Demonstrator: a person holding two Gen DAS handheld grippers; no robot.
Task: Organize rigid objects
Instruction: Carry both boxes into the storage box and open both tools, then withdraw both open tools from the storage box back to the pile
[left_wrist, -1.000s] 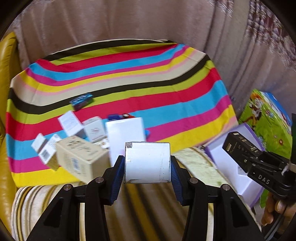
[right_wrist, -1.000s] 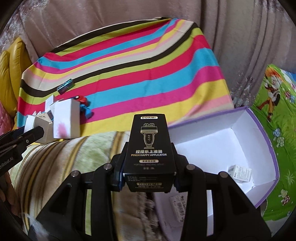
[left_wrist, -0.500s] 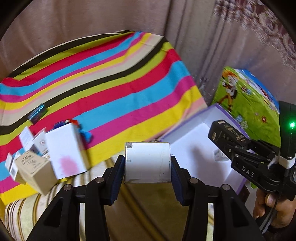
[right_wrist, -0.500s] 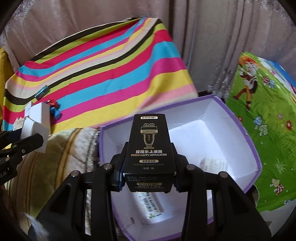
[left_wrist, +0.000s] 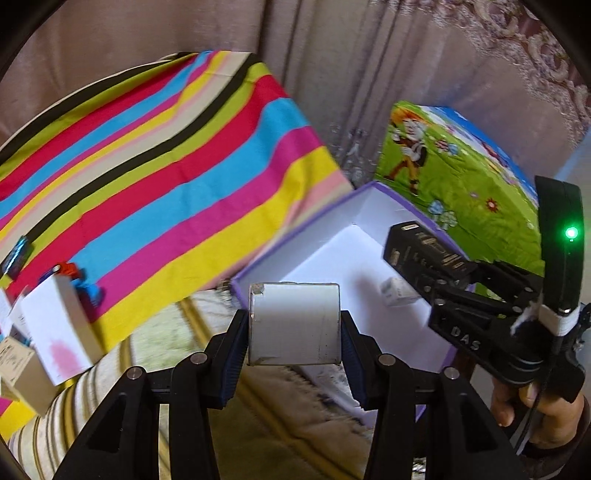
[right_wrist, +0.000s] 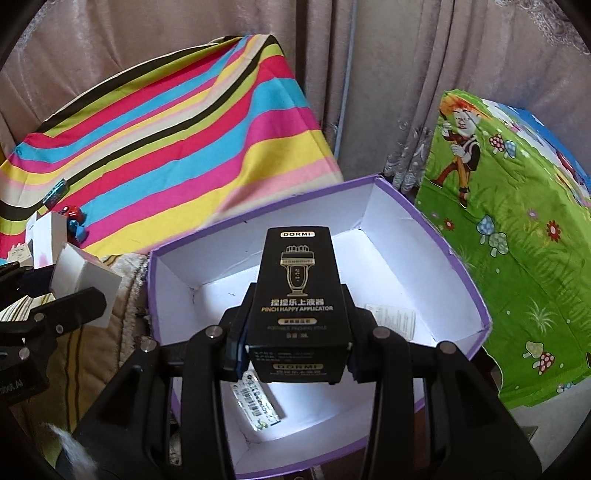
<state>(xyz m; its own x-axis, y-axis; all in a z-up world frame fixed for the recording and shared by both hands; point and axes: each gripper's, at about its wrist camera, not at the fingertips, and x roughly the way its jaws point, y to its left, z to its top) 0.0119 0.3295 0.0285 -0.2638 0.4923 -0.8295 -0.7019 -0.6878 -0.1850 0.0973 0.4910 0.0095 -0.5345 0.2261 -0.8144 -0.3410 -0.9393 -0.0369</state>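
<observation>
Two boxes are in our grip at once, one per hand. Our left gripper (left_wrist: 294, 326) pinches a plain white box (left_wrist: 294, 323) across its width, the blue pads pressed flat on its two side faces, so the box sits square and level between them. Our right gripper (right_wrist: 295, 347) clamps the black DORMI applicator box (right_wrist: 297, 295) low on its body, its long printed face turned up toward the camera and its far end reaching out over the purple-rimmed storage box (right_wrist: 476, 295).

That open box, white inside, is where we judge both cartons are headed: two small packets already lie on its floor, a white labelled packet (right_wrist: 393, 317) at about 3 o'clock of the black box and a barcode packet (right_wrist: 258, 402) at 6 o'clock, under the gripper. Holding each carton by its narrow sides leaves its underside free for setting down flat.

Both grippers tilt steeply downward. In the left wrist view the right gripper enters from 3 o'clock, a hand (left_wrist: 535, 398) wrapped on its handle, its carton already above the box interior; our white box hangs just at the near rim, at 9 o'clock of the opening.

More cartons and a small toy car (right_wrist: 74, 221) wait on the striped cloth (left_wrist: 166, 166) at 9 o'clock.
</observation>
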